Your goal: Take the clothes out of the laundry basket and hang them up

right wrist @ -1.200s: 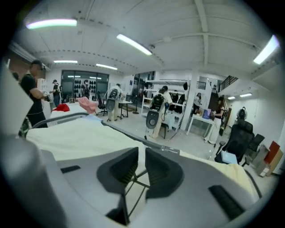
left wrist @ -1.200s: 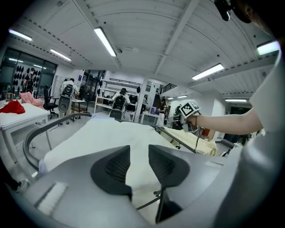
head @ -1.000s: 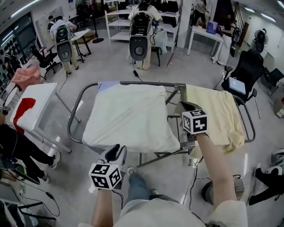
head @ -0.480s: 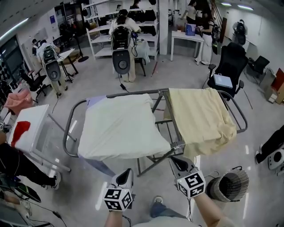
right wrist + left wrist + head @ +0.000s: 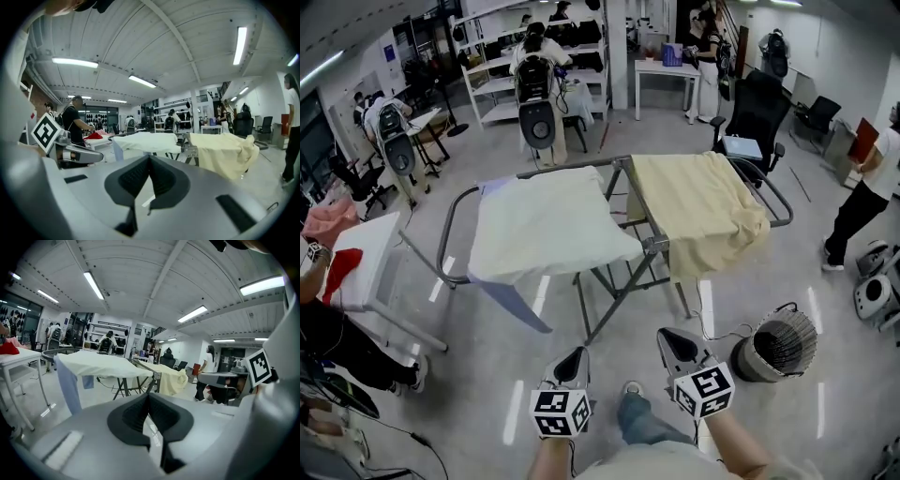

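Observation:
A metal drying rack point(image 5: 623, 167) stands ahead of me on the grey floor. A pale cream cloth point(image 5: 546, 221) is spread over its left half, with a light blue garment point(image 5: 508, 298) hanging below its near edge. A yellow cloth point(image 5: 698, 208) drapes over the right half. The round laundry basket point(image 5: 778, 342) sits on the floor to the right of the rack. My left gripper point(image 5: 575, 354) and right gripper point(image 5: 668, 336) are held low and close to me, well short of the rack, both shut and holding nothing. Both cloths show again as the cream cloth point(image 5: 98, 366) and yellow cloth point(image 5: 224, 147).
A white table point(image 5: 358, 272) with red cloth point(image 5: 339, 270) stands at the left. A black office chair point(image 5: 752, 117) is behind the rack. People stand at the right point(image 5: 862, 202) and at the shelves point(image 5: 534, 94) in the back. A cable runs across the floor by the basket.
Both grippers have pulled back from the rack toward me. The left jaws have shut. The view has backed away, so the rack lies farther off and the basket shows fully.

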Available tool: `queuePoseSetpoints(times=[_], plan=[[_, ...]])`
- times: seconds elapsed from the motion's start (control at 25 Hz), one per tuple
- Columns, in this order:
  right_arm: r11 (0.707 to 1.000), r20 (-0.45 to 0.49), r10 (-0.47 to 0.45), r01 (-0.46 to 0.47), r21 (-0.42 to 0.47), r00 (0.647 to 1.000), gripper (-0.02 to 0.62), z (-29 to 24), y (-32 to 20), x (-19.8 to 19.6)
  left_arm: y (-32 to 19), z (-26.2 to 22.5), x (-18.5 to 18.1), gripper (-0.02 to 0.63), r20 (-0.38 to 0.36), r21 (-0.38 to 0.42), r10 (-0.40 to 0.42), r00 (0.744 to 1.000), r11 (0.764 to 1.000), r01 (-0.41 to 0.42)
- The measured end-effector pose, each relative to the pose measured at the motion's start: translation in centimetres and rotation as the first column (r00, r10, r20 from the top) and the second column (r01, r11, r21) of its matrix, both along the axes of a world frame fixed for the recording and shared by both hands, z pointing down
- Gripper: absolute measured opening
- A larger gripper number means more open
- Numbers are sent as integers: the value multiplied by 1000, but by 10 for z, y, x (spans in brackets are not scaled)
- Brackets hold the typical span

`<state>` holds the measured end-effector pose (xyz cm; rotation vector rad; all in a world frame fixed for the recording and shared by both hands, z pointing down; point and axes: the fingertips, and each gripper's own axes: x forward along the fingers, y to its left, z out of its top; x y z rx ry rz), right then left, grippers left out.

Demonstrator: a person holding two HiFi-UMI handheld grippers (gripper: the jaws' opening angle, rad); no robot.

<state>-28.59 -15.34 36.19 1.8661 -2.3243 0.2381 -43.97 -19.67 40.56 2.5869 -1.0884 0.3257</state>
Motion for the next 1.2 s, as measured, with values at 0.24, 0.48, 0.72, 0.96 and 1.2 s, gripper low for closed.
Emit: queuePoseSetpoints(times=[0.24,0.48,0.72,0.96,1.2], plan=[[999,-6,12,-11,51,1000,3,-21,96,-29,86,-6,-25,12,-1,20,22,1000,1000,-22],[997,-20,26,-24,71,999,2,-36,164,-44,153,-16,-33,12,-21,19,57,998,998,-57],[995,-17,43,-41,95,999,3,-46,204,-46,196,-22,-38,12,-19,31,75,997,997,-75],[992,-26,54,-51,115,998,3,-50,222,-46,213,-30,-40,12,-17,62,87,996,994,-86],[990,-10,53,-51,130,999,3,-52,226,-50,218,-37,-39,12,-20,82,100,995,992,-98]])
